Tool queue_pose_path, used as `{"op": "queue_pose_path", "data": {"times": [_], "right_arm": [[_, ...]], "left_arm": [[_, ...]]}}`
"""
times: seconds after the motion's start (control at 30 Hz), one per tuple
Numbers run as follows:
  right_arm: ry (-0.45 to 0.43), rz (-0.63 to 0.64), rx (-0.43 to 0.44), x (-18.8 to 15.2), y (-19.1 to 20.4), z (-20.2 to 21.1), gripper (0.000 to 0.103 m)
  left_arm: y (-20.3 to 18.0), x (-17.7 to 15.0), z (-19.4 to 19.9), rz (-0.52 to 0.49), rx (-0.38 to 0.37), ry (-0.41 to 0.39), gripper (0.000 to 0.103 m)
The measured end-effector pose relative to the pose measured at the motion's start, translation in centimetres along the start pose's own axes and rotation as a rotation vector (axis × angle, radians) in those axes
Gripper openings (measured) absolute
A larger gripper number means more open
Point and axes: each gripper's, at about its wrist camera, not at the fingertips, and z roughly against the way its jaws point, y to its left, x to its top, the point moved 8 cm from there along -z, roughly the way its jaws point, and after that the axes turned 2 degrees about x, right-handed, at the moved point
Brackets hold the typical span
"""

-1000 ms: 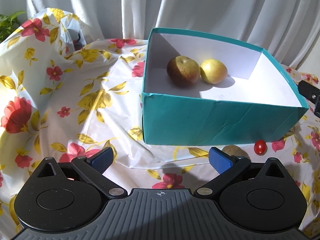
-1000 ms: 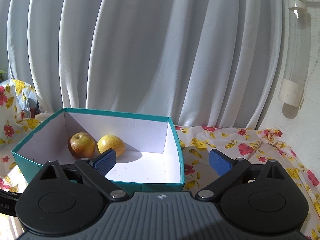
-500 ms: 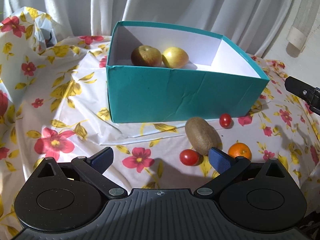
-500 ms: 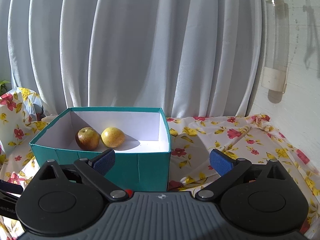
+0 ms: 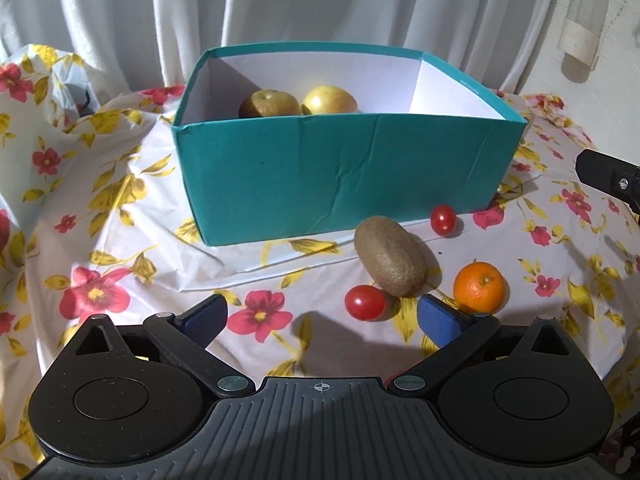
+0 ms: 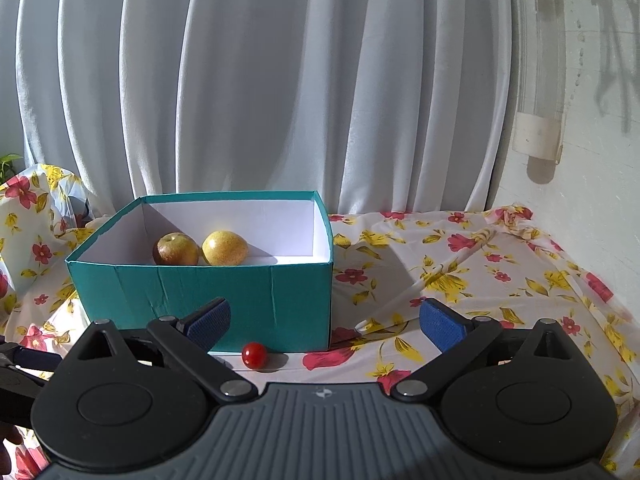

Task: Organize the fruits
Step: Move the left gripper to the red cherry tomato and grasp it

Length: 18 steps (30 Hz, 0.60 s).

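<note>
apples (image 5: 298,102) half hidden behind teal box (image 5: 340,168) wall, right gripper (image 5: 608,176) cut off at edge

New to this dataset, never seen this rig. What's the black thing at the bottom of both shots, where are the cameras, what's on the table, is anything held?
There is no robot arm: a person carries one hand-held two-finger gripper in each hand. Each has a fisheye camera looking forward along its blue-padded fingers, so the black body at the bottom is the gripper itself.

One picture is from the left gripper, the other from the right gripper. Both are open and hold nothing.

On the floral tablecloth stands a teal box, open on top, with a reddish apple and a yellow apple inside. In front of the box, outside it, lie a kiwi, an orange and two cherry tomatoes, one near the kiwi and one close to the box. The right view shows only one tomato. White curtains hang behind.
</note>
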Motion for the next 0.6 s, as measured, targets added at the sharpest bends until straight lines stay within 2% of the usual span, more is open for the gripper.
{"op": "queue_pose_path", "data": {"times": [0.2,0.3,0.43,0.6], "right_arm": [[0.022,-0.005,-0.020,-0.7,-0.8,-0.1,0.101],[0.032,-0.006,-0.029,-0.9,-1.2,-0.1,0.101],[0.036,-0.018,-0.038,-1.0,-1.8,-0.3,0.101],[0.043,-0.020,-0.035,-1.1,-1.8,-0.6,0.101]], "left_arm": [[-0.7,0.2,-1.9,-0.016,-0.004,0.024,0.102],[-0.9,0.1,-2.7,-0.006,-0.024,0.052,0.089],[-1.1,-0.2,-3.6,-0.014,-0.027,0.086,0.078],[-1.4,-0.3,-4.3,0.006,-0.063,0.119,0.070]]}}
